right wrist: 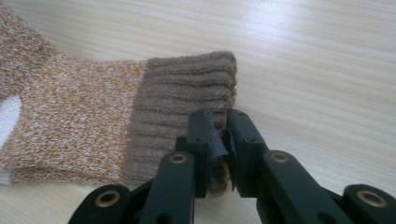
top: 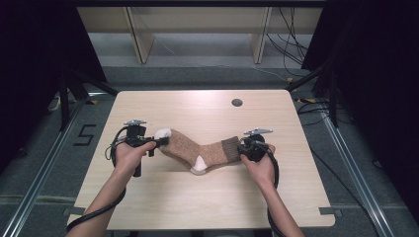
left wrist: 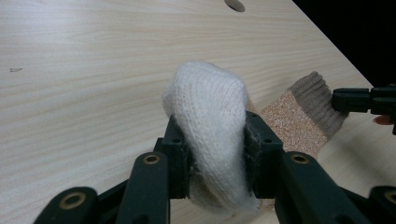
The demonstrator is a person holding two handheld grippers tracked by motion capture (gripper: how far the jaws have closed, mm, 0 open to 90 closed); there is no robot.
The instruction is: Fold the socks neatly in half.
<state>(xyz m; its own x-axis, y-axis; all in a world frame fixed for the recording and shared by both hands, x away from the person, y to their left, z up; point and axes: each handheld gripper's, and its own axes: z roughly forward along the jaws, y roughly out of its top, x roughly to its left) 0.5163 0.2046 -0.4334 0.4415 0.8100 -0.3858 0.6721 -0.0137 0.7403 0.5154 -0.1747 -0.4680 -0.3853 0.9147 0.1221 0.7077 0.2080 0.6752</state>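
High view: a sock (top: 200, 152) is seen lying flat near the middle of the table (top: 197, 207), stretched between two hand-held grippers. The white toe (top: 162, 134) is clamped by the left gripper (top: 157, 142); the dark brown cuff (top: 230, 149) is met by the right gripper (top: 243, 149), whose jaws are largely covered by the hand (top: 261, 165) there.

Left gripper view: the toe (left wrist: 210, 135) is seen bunched between both pads, gripped firmly. The sock's middle is hidden behind the toe; only the cuff end (left wrist: 314, 100) is visible, with the right gripper (left wrist: 332, 100) touching it at the frame edge.

Right gripper view: the jaws are drawn narrow, pinching the cuff's (right wrist: 187, 107) edge. A fold of fabric is seen between the pads. The toe end is cut off at the left. The heel patch (right wrist: 9, 114) is partly visible.
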